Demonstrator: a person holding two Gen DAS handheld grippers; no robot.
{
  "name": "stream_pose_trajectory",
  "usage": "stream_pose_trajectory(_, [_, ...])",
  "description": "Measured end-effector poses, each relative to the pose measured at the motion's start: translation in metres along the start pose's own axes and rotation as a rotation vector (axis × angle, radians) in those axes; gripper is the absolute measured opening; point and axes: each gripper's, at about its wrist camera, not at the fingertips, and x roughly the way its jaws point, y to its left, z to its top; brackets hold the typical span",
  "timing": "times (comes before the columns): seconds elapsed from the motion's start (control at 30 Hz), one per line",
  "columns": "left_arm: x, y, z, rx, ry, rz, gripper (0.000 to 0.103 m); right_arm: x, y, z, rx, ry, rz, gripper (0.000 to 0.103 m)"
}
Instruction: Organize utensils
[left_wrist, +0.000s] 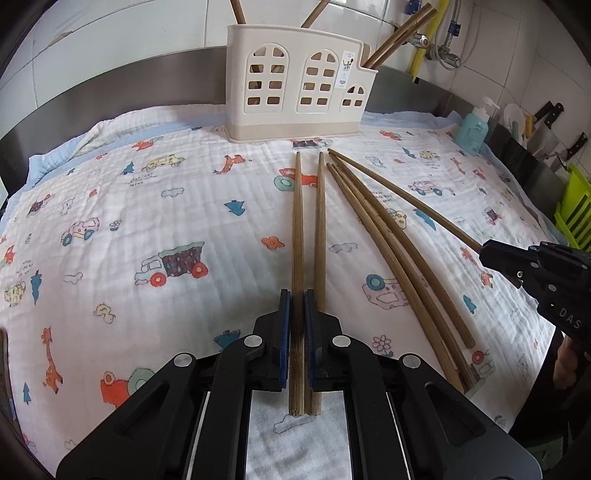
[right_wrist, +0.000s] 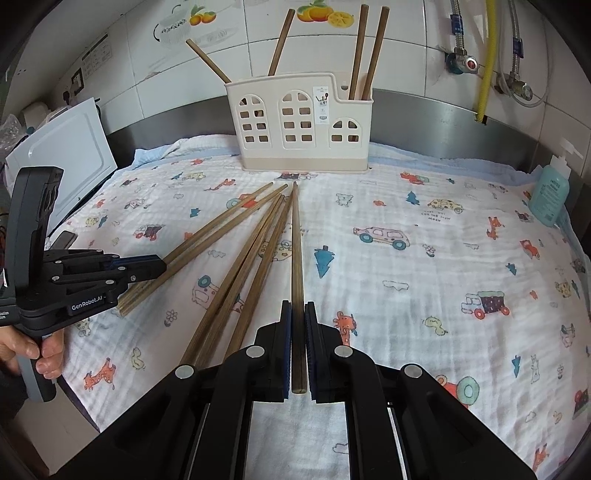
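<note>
The left gripper (left_wrist: 297, 306) is clamping narrowly on the leftmost chopstick (left_wrist: 297, 221), which is lying on the printed cloth (left_wrist: 147, 206) with its long axis running straight ahead toward the cream holder (left_wrist: 299, 85); a second stick (left_wrist: 320, 221) is lying just beside it. Further right, three loose chopsticks (left_wrist: 388, 251) are fanning out. The right gripper (right_wrist: 297, 308) is likewise pinching the rightmost chopstick (right_wrist: 296, 251), and both hands are tilting forward and down.
</note>
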Motion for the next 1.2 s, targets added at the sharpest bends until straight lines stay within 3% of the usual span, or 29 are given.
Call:
stream_pose_trajectory(0.43, [-0.046,0.006,0.030,-0.001,-0.149,-0.016,0.006,-0.039,0.008,0.043,-0.042,-0.129,0.020,0.007])
stream_pose_trajectory(0.7, [-0.061,0.012,0.052,-0.004,-0.196,-0.042,0.006,-0.054,0.006,0.081,-0.046,-0.192,0.047,0.007])
stream_pose_trajectory(1.2, [-0.078,0.019,0.103,0.030,-0.218,-0.070,0.006,-0.107,-0.024,0.203,-0.110,-0.273,-0.002,0.007])
